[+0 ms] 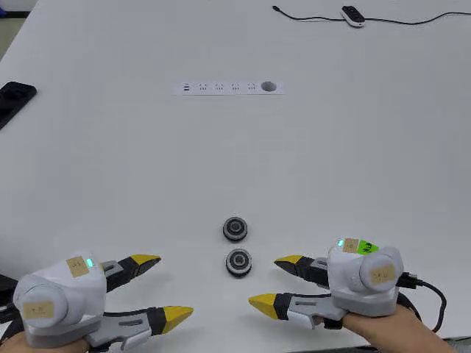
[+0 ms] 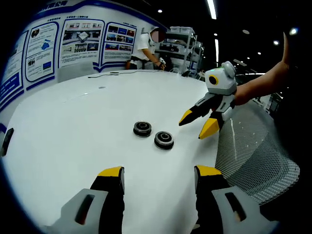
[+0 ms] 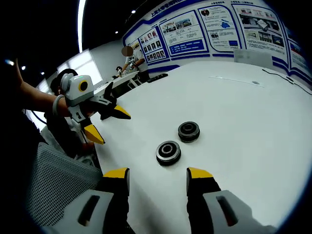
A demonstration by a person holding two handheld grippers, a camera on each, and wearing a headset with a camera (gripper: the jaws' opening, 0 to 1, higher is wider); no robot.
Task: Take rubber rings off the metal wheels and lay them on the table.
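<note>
Head view: you held left tool [image 1: 168, 287] and right tool [image 1: 268, 280] spread, empty, flanking near wheel [image 1: 238, 261] on worktop [image 1: 221, 162], likely poised to brace it and peel off rubber ring [image 1: 228, 262].

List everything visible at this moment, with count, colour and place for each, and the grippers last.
table: 1, white, spans the head view
metal wheels: 2, black outside with grey centres, lying flat side by side near the table's front edge, between the grippers
power strip: 1, white, middle of the table, beyond the wheels
remote with cable: 1, black and white, far right of the table
black object: 1, left edge of the table, cut off by the frame
posters: several, blue and white, on the back wall
person: 1, white top, beyond the table
left gripper: 1, white with yellow tips, open, left of the wheels
right gripper: 1, white with yellow tips, open, right of the wheels
</note>
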